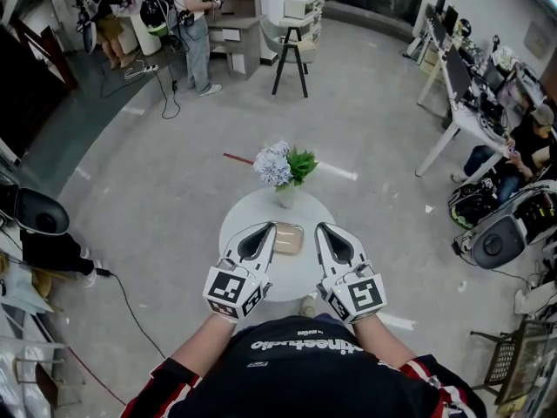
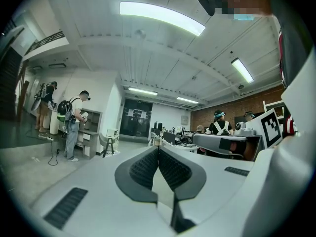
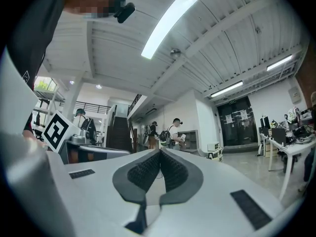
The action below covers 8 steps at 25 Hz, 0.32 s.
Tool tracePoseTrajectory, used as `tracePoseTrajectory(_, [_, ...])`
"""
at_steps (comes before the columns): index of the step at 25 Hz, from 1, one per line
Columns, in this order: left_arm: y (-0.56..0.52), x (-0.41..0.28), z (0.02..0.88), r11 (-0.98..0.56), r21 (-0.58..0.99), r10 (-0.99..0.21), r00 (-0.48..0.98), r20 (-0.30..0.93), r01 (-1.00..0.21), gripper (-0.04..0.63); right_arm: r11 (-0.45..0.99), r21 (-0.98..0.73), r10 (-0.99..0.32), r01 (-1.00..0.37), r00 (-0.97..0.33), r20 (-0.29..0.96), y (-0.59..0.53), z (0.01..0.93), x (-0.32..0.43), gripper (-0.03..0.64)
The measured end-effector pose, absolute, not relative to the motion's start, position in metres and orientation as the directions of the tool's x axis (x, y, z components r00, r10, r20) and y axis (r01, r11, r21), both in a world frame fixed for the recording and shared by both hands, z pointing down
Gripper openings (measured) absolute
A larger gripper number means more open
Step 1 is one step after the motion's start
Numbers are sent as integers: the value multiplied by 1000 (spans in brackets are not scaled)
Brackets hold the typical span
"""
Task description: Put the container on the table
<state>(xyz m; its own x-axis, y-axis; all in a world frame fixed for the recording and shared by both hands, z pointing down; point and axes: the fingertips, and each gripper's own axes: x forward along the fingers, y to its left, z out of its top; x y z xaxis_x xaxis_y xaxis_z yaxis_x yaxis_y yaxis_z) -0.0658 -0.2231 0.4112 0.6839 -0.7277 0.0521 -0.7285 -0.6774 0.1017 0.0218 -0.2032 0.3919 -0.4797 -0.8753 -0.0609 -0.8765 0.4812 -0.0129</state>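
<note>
Grey floor [image 1: 157,198], white desks [image 1: 459,122]

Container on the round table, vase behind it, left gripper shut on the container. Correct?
Not quite. The left gripper is shut, but on nothing: the left gripper view shows its jaws together with nothing between them. The rest holds: in the head view the container lies on the round table, with the vase behind it.

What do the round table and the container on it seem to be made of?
Round table: smooth white top, faint sheen, probably laminate or painted board. Container: tan, rounded corners, looks like plastic or bamboo; too small to settle.
</note>
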Motion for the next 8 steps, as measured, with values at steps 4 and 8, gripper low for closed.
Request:
tracePoseTrajectory(4, [-226, -64, 412, -678, 103, -727, 685, 53, -728, 25, 478, -5, -877, -878, -477, -60, -206, 392, 24, 8])
tracePoseTrajectory(8, [-228, -60, 414, -679, 105, -725, 686, 54, -726, 25, 472, -10, -880, -881, -471, -59, -210, 393, 30, 8])
